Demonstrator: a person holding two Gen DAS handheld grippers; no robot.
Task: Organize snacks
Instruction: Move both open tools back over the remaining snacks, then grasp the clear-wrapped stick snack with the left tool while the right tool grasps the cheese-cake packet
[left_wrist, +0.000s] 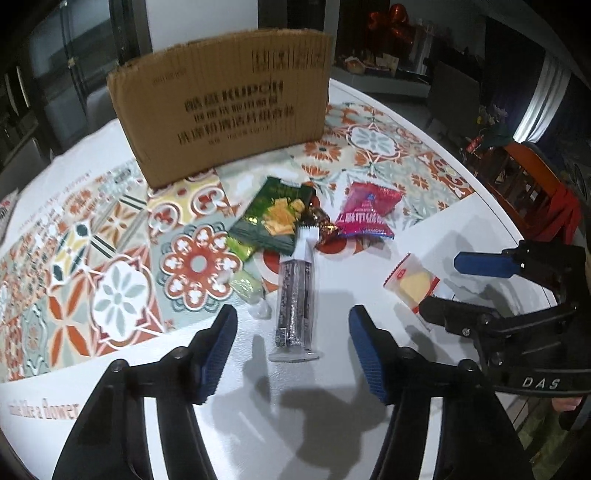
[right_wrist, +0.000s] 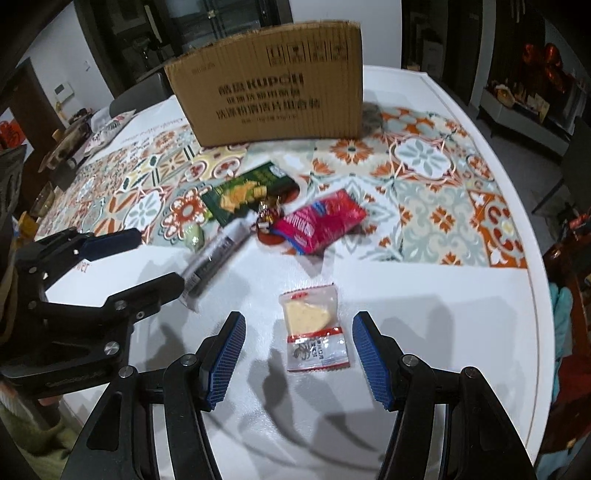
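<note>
Left gripper (left_wrist: 291, 354) and right gripper (right_wrist: 299, 358), both spread and empty, straddle the stick pack (left_wrist: 295, 306) and cake packet (right_wrist: 314, 328); next, probably pinch and carry to the box (right_wrist: 273, 88).

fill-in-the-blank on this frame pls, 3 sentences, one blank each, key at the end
1. The long clear stick pack lies on the table ahead of the ____ gripper.
2. The clear packet with a yellow biscuit lies ahead of the ____ gripper.
3. The green snack bag lies in front of the ____ box.

Missing words: left; right; cardboard
</note>
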